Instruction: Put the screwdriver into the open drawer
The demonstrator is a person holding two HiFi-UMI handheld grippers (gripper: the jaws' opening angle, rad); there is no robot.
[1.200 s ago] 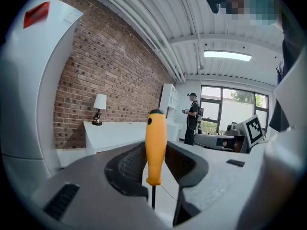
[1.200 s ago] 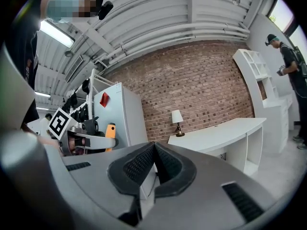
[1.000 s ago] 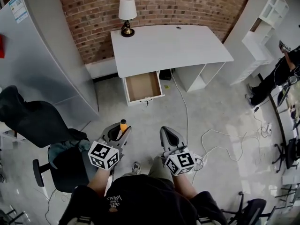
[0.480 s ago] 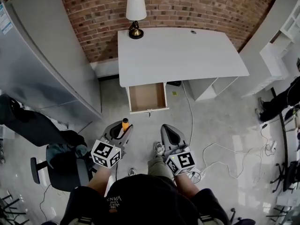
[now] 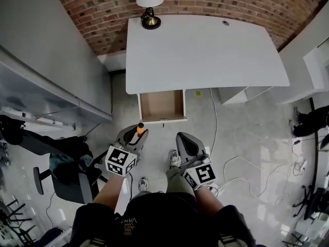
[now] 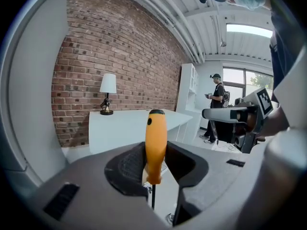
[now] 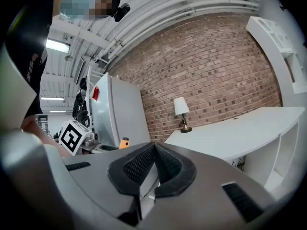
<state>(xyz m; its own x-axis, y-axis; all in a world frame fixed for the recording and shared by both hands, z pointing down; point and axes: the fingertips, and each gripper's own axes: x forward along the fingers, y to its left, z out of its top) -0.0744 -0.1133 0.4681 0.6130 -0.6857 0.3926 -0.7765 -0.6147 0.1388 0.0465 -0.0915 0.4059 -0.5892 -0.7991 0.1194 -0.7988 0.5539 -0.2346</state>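
Note:
My left gripper (image 5: 134,134) is shut on an orange-handled screwdriver (image 5: 140,128), handle end up, just in front of the open drawer (image 5: 161,105) of the white desk (image 5: 205,50). In the left gripper view the screwdriver (image 6: 155,145) stands upright between the pads of the left gripper (image 6: 154,163), its thin shaft pointing down. My right gripper (image 5: 183,141) is beside it, a little to the right, shut with nothing in it. The right gripper view shows the right gripper (image 7: 154,163) with pads pressed together, and the orange handle (image 7: 124,142) at the left.
A table lamp (image 5: 149,3) stands at the desk's back left corner. A grey cabinet (image 5: 46,60) runs along the left, with a dark office chair (image 5: 67,169) below it. White cables (image 5: 231,163) trail over the floor to the right. A person (image 6: 217,107) stands far off.
I have stepped closer to the desk, so the drawer and desk sit nearer both grippers. The screwdriver stays gripped in the left gripper and the right gripper stays shut.

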